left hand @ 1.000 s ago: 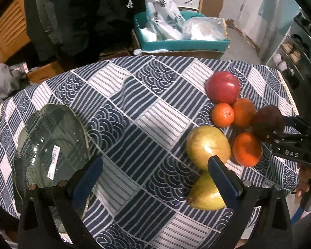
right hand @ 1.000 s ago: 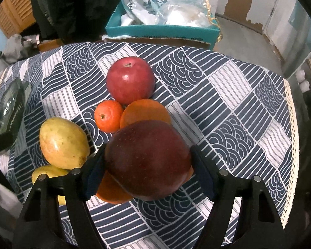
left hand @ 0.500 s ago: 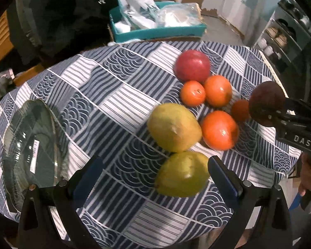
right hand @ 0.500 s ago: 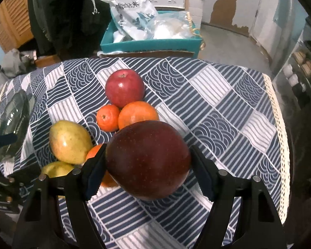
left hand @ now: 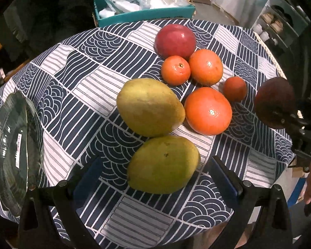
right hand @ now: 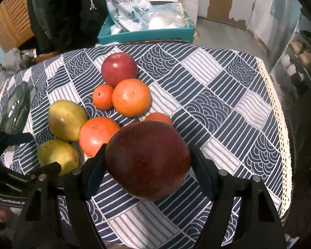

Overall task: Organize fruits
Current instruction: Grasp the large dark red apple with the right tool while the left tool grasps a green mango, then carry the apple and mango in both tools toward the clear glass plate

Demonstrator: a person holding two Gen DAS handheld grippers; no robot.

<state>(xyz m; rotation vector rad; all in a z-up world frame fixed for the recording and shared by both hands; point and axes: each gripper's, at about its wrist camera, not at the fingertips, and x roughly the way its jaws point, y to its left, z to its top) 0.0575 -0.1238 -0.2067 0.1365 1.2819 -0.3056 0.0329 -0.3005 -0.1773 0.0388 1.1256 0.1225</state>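
Note:
My right gripper (right hand: pixel 148 161) is shut on a dark red apple (right hand: pixel 148 161) and holds it above the table; the apple also shows at the right of the left wrist view (left hand: pixel 274 101). My left gripper (left hand: pixel 155 178) is open, its jaws on either side of the near yellow-green mango (left hand: pixel 162 164). A second mango (left hand: pixel 150 106) lies just beyond it. Several oranges, among them a large one (left hand: pixel 208 111) and a small one (left hand: pixel 235 88), and a red apple (left hand: pixel 175 41) lie clustered behind.
A dark green glass plate (left hand: pixel 8 147) lies at the table's left edge. The round table has a blue and white patterned cloth (right hand: pixel 217 95). A teal box (right hand: pixel 147 34) with plastic bags stands behind the table. Shelves stand at the far right.
My left gripper has moved right and forward from the plate to straddle the near mango. My right gripper has lifted the dark apple up and back from the fruit cluster.

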